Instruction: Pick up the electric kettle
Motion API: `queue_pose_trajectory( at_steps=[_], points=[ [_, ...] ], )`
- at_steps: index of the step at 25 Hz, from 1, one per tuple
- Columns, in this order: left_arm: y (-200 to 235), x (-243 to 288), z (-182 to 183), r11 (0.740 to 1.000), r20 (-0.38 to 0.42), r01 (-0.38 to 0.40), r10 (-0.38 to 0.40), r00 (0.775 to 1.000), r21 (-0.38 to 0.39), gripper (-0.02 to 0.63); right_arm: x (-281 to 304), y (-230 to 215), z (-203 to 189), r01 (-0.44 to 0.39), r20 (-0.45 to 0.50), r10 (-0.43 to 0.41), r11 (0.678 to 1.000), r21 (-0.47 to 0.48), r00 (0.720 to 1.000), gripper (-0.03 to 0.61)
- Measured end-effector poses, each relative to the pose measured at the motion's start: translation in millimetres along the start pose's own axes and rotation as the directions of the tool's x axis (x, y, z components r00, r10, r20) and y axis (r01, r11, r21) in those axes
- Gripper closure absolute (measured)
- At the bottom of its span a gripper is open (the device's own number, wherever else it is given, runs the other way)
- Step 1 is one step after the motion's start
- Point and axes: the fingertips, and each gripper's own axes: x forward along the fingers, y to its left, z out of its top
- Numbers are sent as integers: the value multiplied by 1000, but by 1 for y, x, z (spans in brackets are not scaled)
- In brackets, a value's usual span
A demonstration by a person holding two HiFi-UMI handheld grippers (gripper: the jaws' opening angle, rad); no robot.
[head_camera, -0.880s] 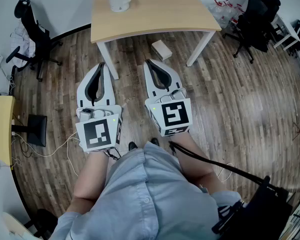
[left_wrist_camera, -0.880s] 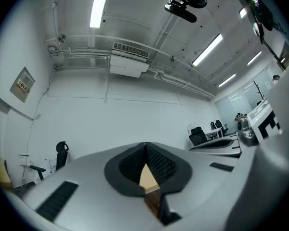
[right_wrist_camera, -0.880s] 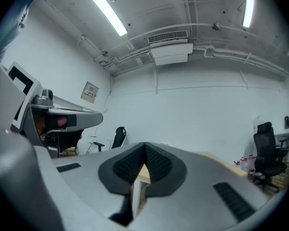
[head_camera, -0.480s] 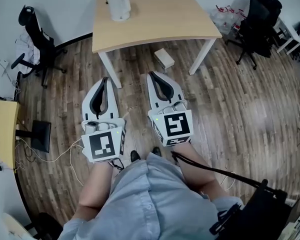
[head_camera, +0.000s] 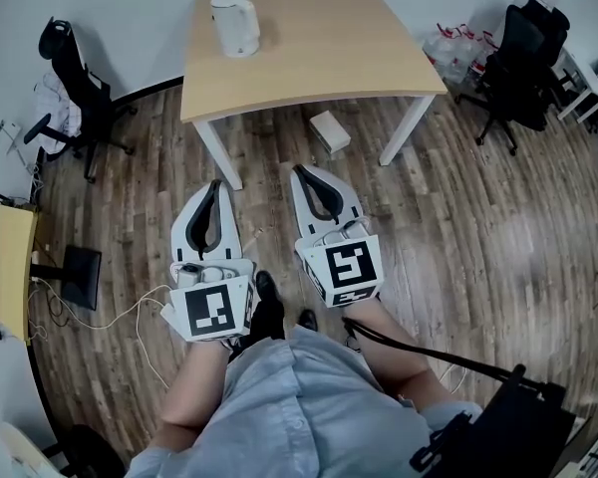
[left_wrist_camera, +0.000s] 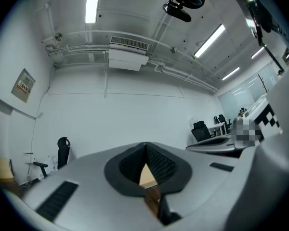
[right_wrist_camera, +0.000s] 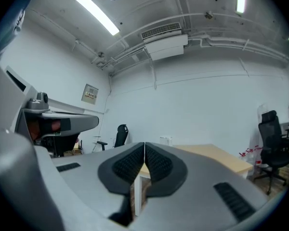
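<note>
Electric kettle (head_camera: 235,23), where is it?
Upright at the far left corner of the table (head_camera: 319,68), now wholly in view where its top was cut off before.
And the grippers?
Left gripper (head_camera: 215,183) and right gripper (head_camera: 299,170) both clenched empty, unchanged, well apart from it.

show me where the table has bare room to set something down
The wooden table is bare everywhere right of the white kettle, from the far edge to the curved near edge. The kettle takes only the far left corner. On the floor, a small box lies under the near edge.
</note>
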Motion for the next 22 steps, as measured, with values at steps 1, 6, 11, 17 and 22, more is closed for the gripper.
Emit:
queue_pose_trajectory(
  at_steps=[1,6,11,17,22],
  points=[
    [3,6,-4,1000,-3,-3,3,1000,-2,614,6,-2,-3,-2,-4,2,1000,1,1000,575],
    [32,49,-25,1000,-9,-23,23,1000,-20,614,54,-14,-14,4,-15,-4,1000,-5,1000,575],
    [67,110,-34,1000,2,-20,20,1000,-19,614,122,-31,-12,11,-7,-11,1000,-10,1000,575],
    [107,171,-40,1000,30,-7,7,1000,-17,614,194,-45,-6,31,10,-31,999,-13,999,575],
    [135,223,-50,999,22,13,-12,1000,-40,614,246,-62,0,61,1,-61,998,-24,998,575]
  ],
)
